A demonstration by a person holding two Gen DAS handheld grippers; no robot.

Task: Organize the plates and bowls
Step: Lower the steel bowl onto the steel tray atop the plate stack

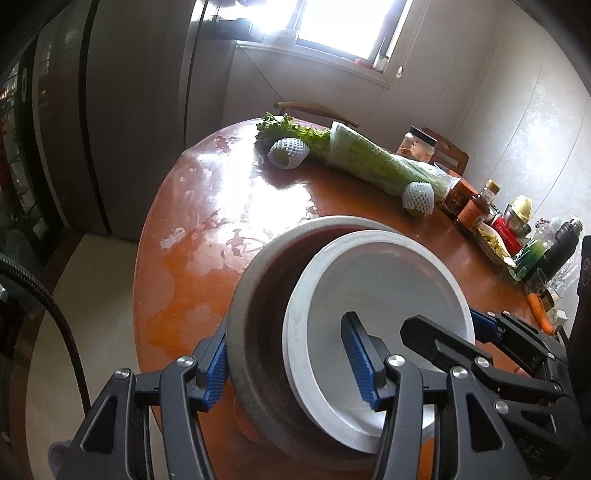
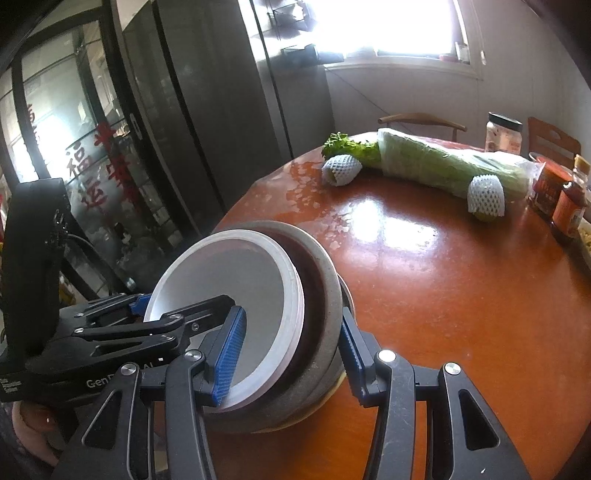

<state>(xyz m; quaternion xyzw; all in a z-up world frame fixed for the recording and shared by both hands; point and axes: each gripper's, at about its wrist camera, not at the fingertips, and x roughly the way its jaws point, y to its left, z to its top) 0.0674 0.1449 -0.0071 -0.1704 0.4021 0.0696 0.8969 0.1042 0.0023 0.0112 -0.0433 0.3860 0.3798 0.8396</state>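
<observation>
Both claws grip the bowl stack (image 1: 332,332), seemingly over the table (image 1: 221,206).

Glossy lacquered table (image 1: 229,206); matt grey bowl (image 1: 251,332); smooth white plate (image 1: 376,280).

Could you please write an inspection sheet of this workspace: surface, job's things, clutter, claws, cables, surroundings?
Surface: round orange-brown table, glossy, with pale worn patches.
Job's things: white plate nested in grey bowl, both tilted, near the table edge.
Clutter: bagged greens, two foam-netted fruits, jars and sauce bottles, carrot.
Claws: left claw and right claw each shut on the stack's rim, from opposite sides.
Cables: black hose at left.
Surroundings: bright window, grey fridge, wooden chairs.
</observation>
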